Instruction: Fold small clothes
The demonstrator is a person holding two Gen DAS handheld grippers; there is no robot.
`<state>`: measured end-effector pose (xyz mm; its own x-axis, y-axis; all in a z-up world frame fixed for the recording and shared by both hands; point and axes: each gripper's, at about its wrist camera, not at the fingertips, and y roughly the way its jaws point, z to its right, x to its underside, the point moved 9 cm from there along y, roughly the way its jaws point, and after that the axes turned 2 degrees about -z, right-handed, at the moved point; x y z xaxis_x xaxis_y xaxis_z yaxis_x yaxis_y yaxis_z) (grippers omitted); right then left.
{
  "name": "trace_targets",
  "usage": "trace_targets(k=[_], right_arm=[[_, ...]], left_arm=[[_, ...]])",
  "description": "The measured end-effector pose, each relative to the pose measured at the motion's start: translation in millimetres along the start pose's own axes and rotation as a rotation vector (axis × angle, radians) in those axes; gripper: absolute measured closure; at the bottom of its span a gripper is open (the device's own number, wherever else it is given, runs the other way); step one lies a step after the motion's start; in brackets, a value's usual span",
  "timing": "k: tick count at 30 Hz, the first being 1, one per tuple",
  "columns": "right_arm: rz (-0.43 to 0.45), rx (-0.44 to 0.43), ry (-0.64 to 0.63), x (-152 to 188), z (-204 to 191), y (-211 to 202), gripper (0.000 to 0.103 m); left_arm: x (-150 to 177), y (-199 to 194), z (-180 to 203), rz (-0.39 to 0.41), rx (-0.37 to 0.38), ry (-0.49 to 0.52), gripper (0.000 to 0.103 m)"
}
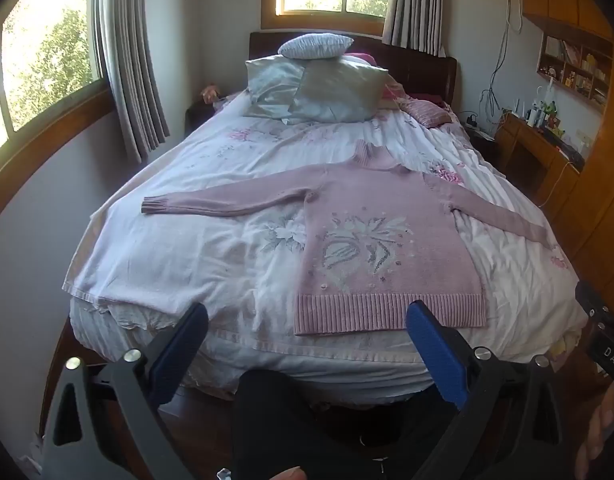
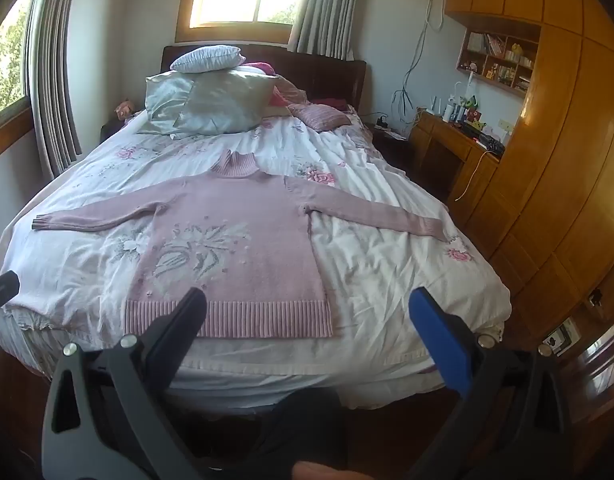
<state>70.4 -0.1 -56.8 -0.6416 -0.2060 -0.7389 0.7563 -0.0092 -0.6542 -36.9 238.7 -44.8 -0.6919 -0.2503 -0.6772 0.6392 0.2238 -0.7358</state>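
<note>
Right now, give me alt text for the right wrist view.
A pink knitted sweater lies flat, sleeves spread, on a floral bedspread. The right gripper hangs at the bed's foot with its jaws open and empty. Pillows are piled by the headboard; a wooden desk stands at the right.

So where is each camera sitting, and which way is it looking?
Left wrist view: rides the left gripper at the foot of the bed, looking toward the pillows; its open blue fingers, a fingertip and the other gripper's edge show.
Right wrist view: rides the right gripper, a little further right, facing the same way; its open fingers show, wardrobe alongside.
Both share: the pink sweater lying flat, sleeves spread.
</note>
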Motion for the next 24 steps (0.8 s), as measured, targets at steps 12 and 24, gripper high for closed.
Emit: trace_targets(k=[12, 24], right_arm=[[0.01, 0.004, 0.002, -0.6, 0.5, -0.9, 0.002], [0.008, 0.002, 0.0, -3.7, 0.5, 1.7, 0.002]], left_arm=[[-0.2, 0.9, -0.4, 0.0, 0.006, -0.007, 0.003], [-0.8, 2.6, -1.3, -0.001, 0.003, -0.007, 0.003]])
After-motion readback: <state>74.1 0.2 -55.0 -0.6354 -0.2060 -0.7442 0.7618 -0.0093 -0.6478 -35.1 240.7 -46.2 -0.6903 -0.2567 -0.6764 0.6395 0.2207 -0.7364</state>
